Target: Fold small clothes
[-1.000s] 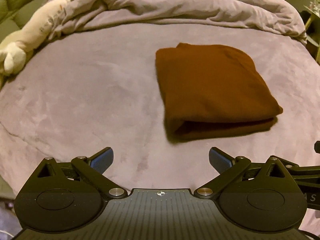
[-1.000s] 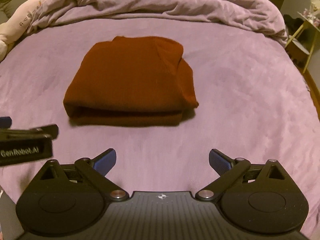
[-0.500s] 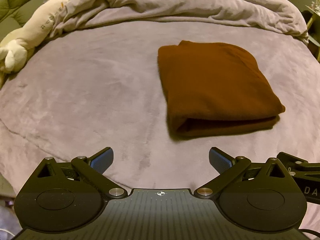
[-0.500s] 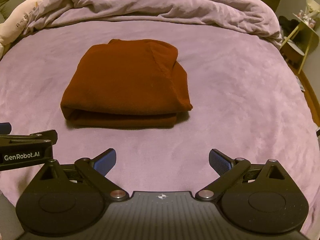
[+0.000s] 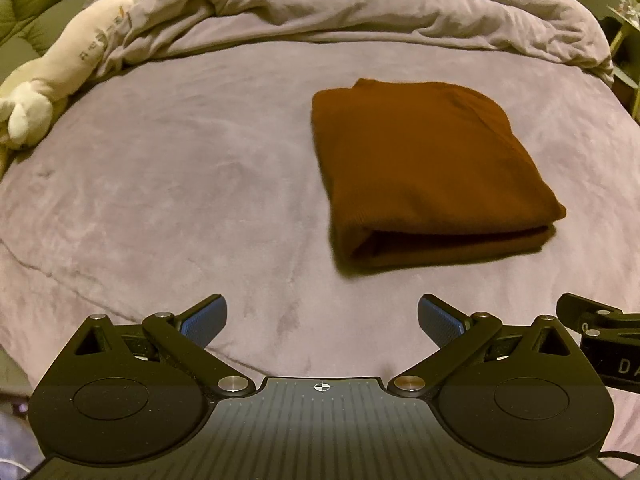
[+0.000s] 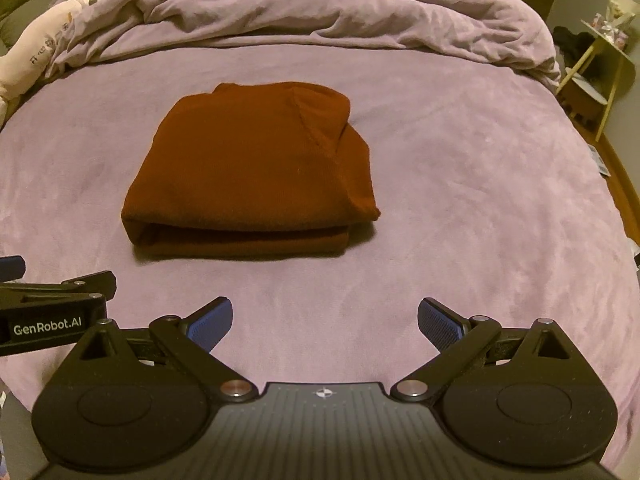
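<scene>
Purple bedspread (image 6: 460,184) bears your soft, floppy folded brown garment (image 6: 256,168); left gripper (image 5: 322,320) and right gripper (image 6: 325,320) gape empty near it, so pinch all layers at its thick fold.

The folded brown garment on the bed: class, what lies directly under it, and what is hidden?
The folded brown garment rests on the purple bedspread. The bedspread beneath it is covered, and so are its inner layers.

A bed covered in a smooth lilac blanket (image 6: 460,184) filled the dim, warmly lit room, a rumpled duvet (image 6: 320,8) of the same colour heaped along its far side. A long cream plush toy (image 5: 60,76) lay at left; a small pale side table (image 6: 600,76) stood at right on wooden flooring (image 6: 622,184).
</scene>
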`<state>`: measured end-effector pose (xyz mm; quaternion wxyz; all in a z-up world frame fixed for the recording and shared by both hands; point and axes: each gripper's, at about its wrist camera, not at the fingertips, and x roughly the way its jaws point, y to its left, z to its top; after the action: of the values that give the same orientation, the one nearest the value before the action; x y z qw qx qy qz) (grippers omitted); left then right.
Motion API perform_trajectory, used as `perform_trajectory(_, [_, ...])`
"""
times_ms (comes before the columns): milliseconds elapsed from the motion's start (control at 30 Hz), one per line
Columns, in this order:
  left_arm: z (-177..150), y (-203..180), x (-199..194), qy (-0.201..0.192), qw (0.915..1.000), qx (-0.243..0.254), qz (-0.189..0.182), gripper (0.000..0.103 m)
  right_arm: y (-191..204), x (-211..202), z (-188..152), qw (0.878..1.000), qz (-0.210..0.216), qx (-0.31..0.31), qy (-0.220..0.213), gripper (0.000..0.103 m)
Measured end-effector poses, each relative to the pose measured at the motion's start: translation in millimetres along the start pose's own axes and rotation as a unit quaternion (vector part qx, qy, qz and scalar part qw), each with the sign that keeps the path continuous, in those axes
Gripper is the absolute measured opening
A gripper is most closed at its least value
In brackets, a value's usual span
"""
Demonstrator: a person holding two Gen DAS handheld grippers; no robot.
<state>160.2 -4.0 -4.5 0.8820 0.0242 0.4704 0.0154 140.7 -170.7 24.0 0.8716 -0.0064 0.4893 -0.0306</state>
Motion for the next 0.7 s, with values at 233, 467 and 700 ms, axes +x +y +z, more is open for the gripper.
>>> perform_trajectory(233, [-1.6, -2.4, -1.6, 0.001, 1.0, 0.003, -0.004, 0.103, -1.1, -3.4, -0.7, 1.0, -0.004, -0.003, -0.003, 0.099])
perform_trajectory(467, [-2.0, -4.8, -3.4, 0.002, 1.0, 0.006, -0.005, 0.103, -2.3, -5.9, -1.3, 1.0, -0.004, -0.002, -0.004, 0.099])
perform_trajectory(700, [-2.2, -6.3, -4.1, 0.001, 0.9999, 0.01, -0.006, 0.103, -2.4, -10.2, -0.6, 1.0, -0.004, 0.002, -0.009, 0.099])
